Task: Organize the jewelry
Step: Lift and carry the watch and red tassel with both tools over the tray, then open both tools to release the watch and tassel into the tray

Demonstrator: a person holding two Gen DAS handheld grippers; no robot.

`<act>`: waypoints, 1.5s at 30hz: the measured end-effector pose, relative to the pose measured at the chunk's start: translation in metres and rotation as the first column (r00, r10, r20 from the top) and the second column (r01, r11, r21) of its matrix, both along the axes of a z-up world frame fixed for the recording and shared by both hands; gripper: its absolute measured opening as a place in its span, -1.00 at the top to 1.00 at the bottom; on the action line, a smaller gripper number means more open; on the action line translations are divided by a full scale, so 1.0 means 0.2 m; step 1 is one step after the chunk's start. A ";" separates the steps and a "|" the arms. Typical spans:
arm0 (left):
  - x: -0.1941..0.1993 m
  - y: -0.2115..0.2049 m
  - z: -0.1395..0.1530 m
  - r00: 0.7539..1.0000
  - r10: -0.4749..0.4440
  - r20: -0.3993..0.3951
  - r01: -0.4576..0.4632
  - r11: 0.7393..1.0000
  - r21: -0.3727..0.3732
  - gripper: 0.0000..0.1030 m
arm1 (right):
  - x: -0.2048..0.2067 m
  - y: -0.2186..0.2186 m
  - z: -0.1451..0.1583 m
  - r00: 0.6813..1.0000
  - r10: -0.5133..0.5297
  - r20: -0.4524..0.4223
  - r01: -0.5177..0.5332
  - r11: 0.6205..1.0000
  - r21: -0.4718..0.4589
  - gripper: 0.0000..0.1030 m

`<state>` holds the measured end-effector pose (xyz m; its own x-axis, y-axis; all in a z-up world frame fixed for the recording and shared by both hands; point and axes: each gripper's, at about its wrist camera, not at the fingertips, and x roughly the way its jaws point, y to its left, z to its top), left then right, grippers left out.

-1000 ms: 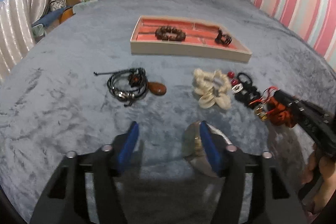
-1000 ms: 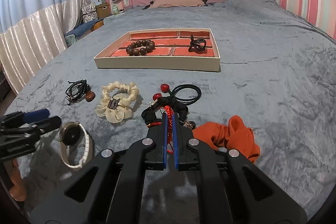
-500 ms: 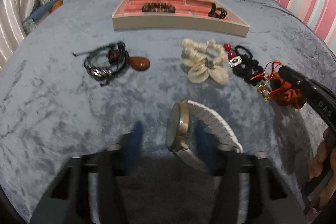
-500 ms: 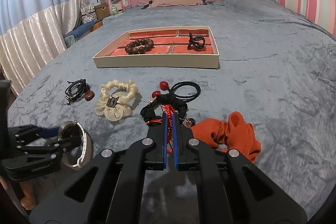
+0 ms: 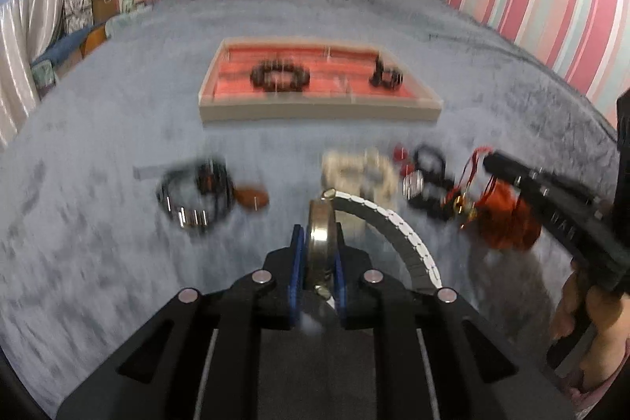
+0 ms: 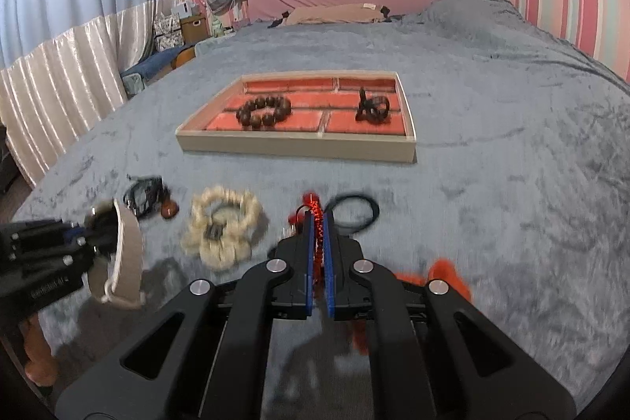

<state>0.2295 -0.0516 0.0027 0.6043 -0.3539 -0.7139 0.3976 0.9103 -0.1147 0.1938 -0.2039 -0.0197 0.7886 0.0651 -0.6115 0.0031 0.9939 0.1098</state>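
Note:
My left gripper (image 5: 318, 243) is shut on a watch (image 5: 321, 243) with a white band (image 5: 397, 227), lifted off the bed; it also shows in the right wrist view (image 6: 122, 254). My right gripper (image 6: 319, 223) is shut on a red braided cord (image 6: 318, 235), raised above the bed. The jewelry tray (image 6: 299, 146) with red compartments lies ahead; it holds a brown bead bracelet (image 6: 264, 111) and a black piece (image 6: 372, 109). The tray also shows in the left wrist view (image 5: 315, 113).
On the grey blanket lie a cream scrunchie (image 6: 222, 227), black cords with a brown pendant (image 6: 147, 197), a black hair tie (image 6: 354, 213) and an orange scrunchie (image 6: 447, 274). Pink headboard and striped wall stand behind.
My left gripper closed on the watch and lifted it. My right gripper rose with the red cord, pulling it away from the black pile.

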 end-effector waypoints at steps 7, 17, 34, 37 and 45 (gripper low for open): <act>0.38 -0.06 0.21 0.994 0.065 0.083 -0.066 0.998 0.010 0.73 | 0.29 -0.03 0.17 0.999 -0.009 0.041 0.010 1.000 -0.021 0.89; 1.03 -0.16 0.00 0.985 0.167 -0.033 -0.164 0.983 0.088 0.73 | 0.93 -0.18 0.04 0.989 -0.069 -0.132 0.069 0.998 -0.008 0.89; 1.26 -0.11 -0.23 0.970 0.210 -0.121 -0.190 0.969 0.155 0.27 | 1.13 -0.30 -0.23 0.954 -0.114 -0.278 0.111 0.993 -0.027 0.42; 1.19 -0.09 -0.15 0.976 0.204 -0.076 -0.192 0.971 0.140 -0.07 | 1.09 -0.30 -0.17 0.965 -0.101 -0.244 0.096 0.995 -0.032 0.02; 0.95 0.01 0.10 0.983 0.181 0.000 -0.181 0.980 0.081 -0.52 | 0.90 -0.35 0.11 0.988 -0.094 -0.124 0.092 0.995 -0.027 -0.80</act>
